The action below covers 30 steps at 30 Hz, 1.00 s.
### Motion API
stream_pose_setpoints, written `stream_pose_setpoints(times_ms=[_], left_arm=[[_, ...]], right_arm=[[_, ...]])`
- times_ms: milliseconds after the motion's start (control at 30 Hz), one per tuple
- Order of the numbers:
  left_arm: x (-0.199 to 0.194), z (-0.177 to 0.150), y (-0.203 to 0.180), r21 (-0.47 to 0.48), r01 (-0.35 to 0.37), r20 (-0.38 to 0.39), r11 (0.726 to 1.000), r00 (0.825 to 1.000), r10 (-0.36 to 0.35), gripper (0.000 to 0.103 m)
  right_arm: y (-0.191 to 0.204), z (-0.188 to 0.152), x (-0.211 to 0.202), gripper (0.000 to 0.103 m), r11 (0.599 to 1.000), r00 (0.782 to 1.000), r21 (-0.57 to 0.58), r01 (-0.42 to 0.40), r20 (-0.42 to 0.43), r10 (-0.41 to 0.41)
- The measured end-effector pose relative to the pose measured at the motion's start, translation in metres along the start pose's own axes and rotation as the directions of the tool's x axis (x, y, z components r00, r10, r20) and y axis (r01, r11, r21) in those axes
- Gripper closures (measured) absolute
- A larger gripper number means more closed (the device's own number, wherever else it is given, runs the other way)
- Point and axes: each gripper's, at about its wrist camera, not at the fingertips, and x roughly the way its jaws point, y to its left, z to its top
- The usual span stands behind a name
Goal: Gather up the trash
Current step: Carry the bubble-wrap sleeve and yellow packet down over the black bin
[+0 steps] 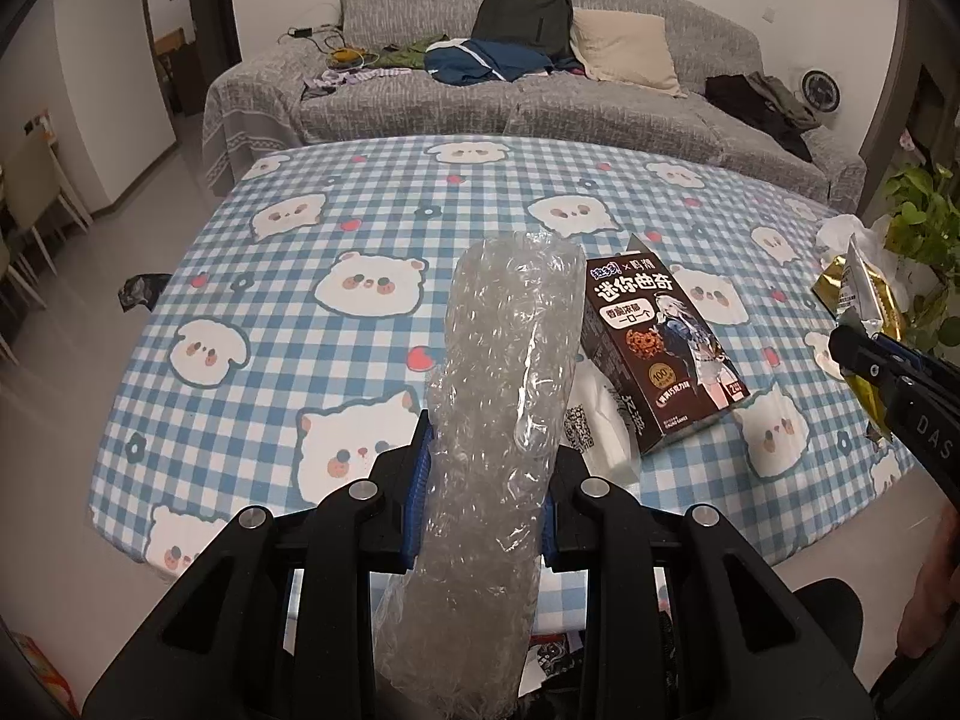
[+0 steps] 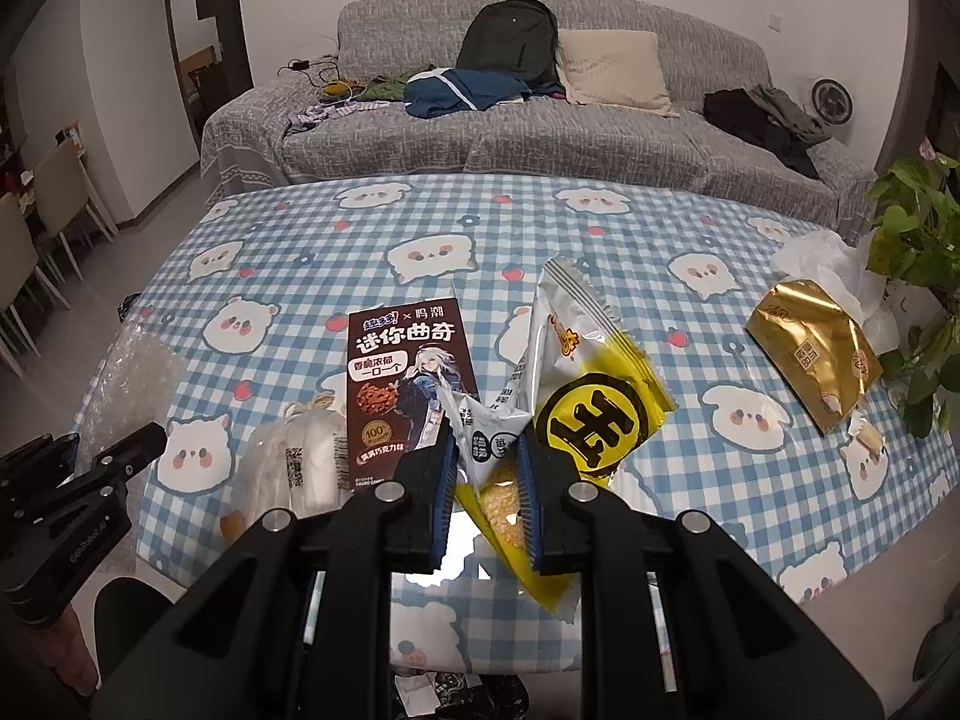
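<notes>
A home living room: grey covered sofa (image 2: 540,138) strewn with clothes, a backpack (image 2: 510,39) and a cushion (image 2: 618,72); surface under a cartoon-bear checked cloth (image 2: 360,252); dining chairs (image 2: 36,228) at left; leafy houseplant (image 2: 918,222) at right.

**Materials and finishes**

You hold clear, crinkled bubble wrap (image 1: 492,420) and a glossy yellow-and-white plastic snack wrapper (image 2: 576,414). The printed cookie box (image 2: 408,384) looks like smooth card; the gold packet (image 2: 810,354) is shiny foil. Checked cloth covers the desk (image 2: 600,228).
</notes>
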Motion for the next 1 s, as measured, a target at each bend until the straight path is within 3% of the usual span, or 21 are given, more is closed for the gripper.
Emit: stream_pose_setpoints(times_ms=[600, 1000], left_arm=[[-0.05, -0.054, -0.004, 0.003, 0.019, 0.03, 1.0, 0.999, -0.019, 0.076], [-0.068, -0.082, 0.001, -0.022, 0.024, 0.017, 0.999, 1.0, -0.023, 0.076]], right_arm=[[0.024, -0.053, -0.061, 0.085, 1.0, 0.999, -0.013, -0.009, 0.039, 0.009], [0.029, -0.088, -0.076, 0.085, 1.0, 1.0, 0.022, -0.018, 0.003, 0.018]])
